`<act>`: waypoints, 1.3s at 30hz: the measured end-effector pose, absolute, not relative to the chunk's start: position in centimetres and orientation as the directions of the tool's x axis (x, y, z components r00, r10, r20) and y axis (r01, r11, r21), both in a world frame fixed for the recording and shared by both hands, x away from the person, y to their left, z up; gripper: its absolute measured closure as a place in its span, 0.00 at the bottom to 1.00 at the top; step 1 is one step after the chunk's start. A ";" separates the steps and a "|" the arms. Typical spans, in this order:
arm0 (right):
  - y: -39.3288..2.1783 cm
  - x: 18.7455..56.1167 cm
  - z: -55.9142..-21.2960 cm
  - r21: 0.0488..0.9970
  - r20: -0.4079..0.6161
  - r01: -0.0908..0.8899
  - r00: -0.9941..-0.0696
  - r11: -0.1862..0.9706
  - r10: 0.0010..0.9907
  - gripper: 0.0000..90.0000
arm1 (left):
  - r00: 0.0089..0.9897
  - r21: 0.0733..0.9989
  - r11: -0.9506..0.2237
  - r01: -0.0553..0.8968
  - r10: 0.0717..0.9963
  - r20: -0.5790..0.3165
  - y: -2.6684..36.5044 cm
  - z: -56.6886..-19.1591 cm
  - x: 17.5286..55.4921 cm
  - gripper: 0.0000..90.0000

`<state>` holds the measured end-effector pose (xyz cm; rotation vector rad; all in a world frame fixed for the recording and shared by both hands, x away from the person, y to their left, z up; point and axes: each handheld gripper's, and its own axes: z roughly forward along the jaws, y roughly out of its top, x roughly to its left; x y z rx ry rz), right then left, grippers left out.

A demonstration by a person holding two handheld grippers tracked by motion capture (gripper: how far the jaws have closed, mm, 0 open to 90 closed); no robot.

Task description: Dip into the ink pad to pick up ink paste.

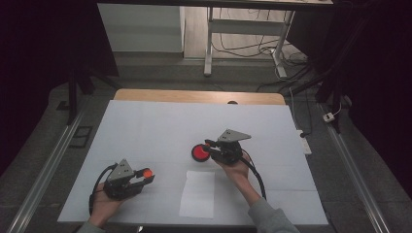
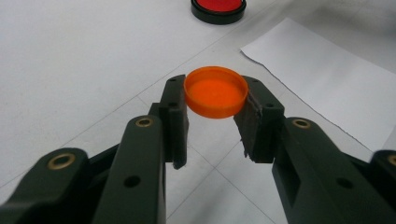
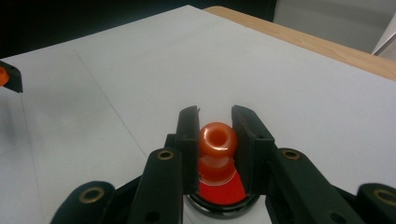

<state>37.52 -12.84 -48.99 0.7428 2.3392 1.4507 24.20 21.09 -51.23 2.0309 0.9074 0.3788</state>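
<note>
the left tool (image 1: 145, 175) sits at the near left of the white-covered bench (image 1: 145, 126), pinching a round orange plastic cap (image 2: 215, 92) clear above the surface. the right tool (image 1: 210, 145) is right of centre, clamped on a small orange ring-topped knob (image 3: 217, 140) directly over a round red dish with a black rim (image 1: 199, 153). a white paper sheet (image 1: 197, 194) lies flat between the two tools, nearer the front edge, just before the dish.

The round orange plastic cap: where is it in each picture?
High view: the round orange plastic cap sits lower left, pinched in the left gripper.
Left gripper view: it is at the centre, between the two black jaws.
Right gripper view: a sliver of it peeks in at the far left edge.
Shared landmark: the round red disc with a black rim.
</note>
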 end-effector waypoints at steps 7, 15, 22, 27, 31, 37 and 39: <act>-12.3 38.0 -49.7 0.882 0.023 0.282 -0.825 0.377 0.565 0.80 | 0.692 0.805 -0.370 0.463 0.719 -0.067 21.0 -51.3 24.2 0.72; -12.1 38.3 -50.0 0.875 0.014 0.283 -0.824 0.392 0.566 0.80 | 0.693 0.804 -0.376 0.460 0.718 -0.061 20.9 -51.3 24.1 0.72; -11.5 39.1 -51.0 0.866 0.015 0.295 -0.824 0.405 0.567 0.80 | 0.693 0.803 -0.379 0.460 0.718 -0.059 20.9 -51.3 24.1 0.72; -11.2 39.3 -51.3 0.857 0.004 0.295 -0.824 0.423 0.566 0.80 | 0.695 0.801 -0.382 0.462 0.717 -0.059 20.8 -51.3 24.2 0.72; -11.1 39.4 -51.5 0.856 0.000 0.293 -0.824 0.426 0.567 0.80 | 0.695 0.800 -0.383 0.461 0.717 -0.057 20.8 -51.4 24.2 0.72; -11.0 39.5 -51.7 0.848 0.001 0.300 -0.825 0.436 0.565 0.80 | 0.694 0.801 -0.383 0.461 0.718 -0.056 20.9 -51.4 24.1 0.72; -10.9 39.5 -51.8 0.847 -0.004 0.298 -0.825 0.440 0.565 0.80 | 0.694 0.801 -0.383 0.459 0.718 -0.054 20.9 -51.3 24.1 0.72</act>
